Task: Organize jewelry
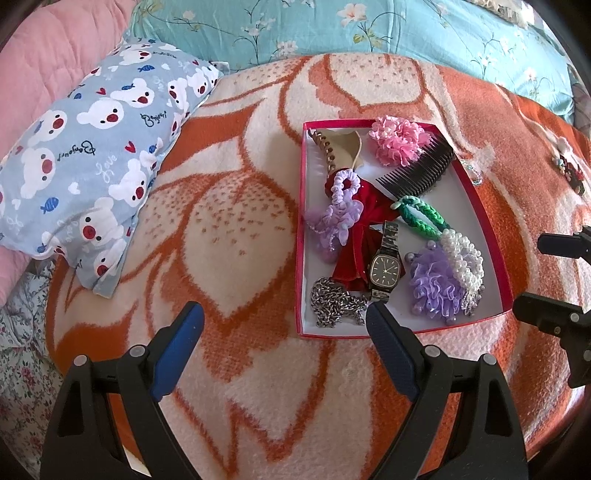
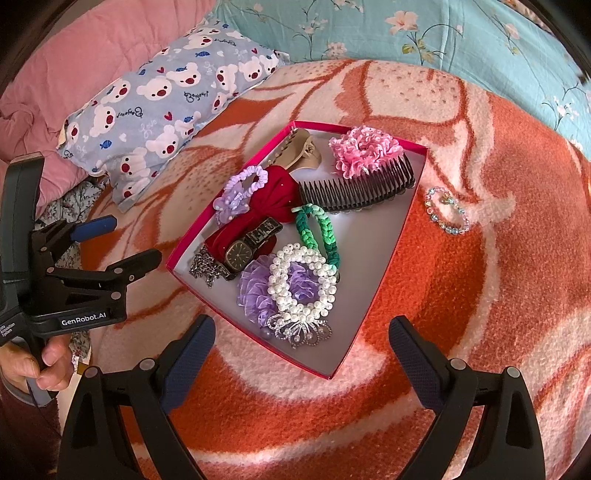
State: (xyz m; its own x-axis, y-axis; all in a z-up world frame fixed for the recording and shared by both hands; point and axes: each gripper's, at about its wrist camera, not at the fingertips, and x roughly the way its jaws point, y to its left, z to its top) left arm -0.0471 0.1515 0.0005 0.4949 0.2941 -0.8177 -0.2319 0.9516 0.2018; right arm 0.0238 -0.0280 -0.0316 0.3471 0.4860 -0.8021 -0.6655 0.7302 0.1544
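A red-walled box (image 1: 300, 229) (image 2: 373, 310) lies on the blanket and holds a watch (image 1: 384, 271) (image 2: 242, 253), a silver chain (image 1: 334, 306) (image 2: 201, 269), a black comb (image 1: 415, 171) (image 2: 354, 192), a pearl bracelet (image 1: 463, 254) (image 2: 301, 290), a green braided band (image 1: 424, 216) (image 2: 319, 230), a red velvet bow (image 2: 273, 199), a beige claw clip (image 2: 299, 153), and pink (image 1: 397, 138) (image 2: 364, 149) and purple scrunchies (image 1: 437, 286). A clear bead bracelet (image 2: 445, 214) lies on the blanket right of the box. My left gripper (image 1: 284, 325) (image 2: 129, 240) is open and empty at the box's near left. My right gripper (image 2: 303, 336) (image 1: 539, 273) is open and empty over the box's near corner.
An orange and cream blanket (image 1: 229, 221) (image 2: 480, 295) covers the bed. A bear-print pillow (image 1: 92, 155) (image 2: 166, 107) lies at the left, a pink quilt (image 2: 74, 66) behind it and a turquoise floral quilt (image 1: 351, 33) (image 2: 406, 33) at the back. Small dark ornaments (image 1: 570, 170) lie far right.
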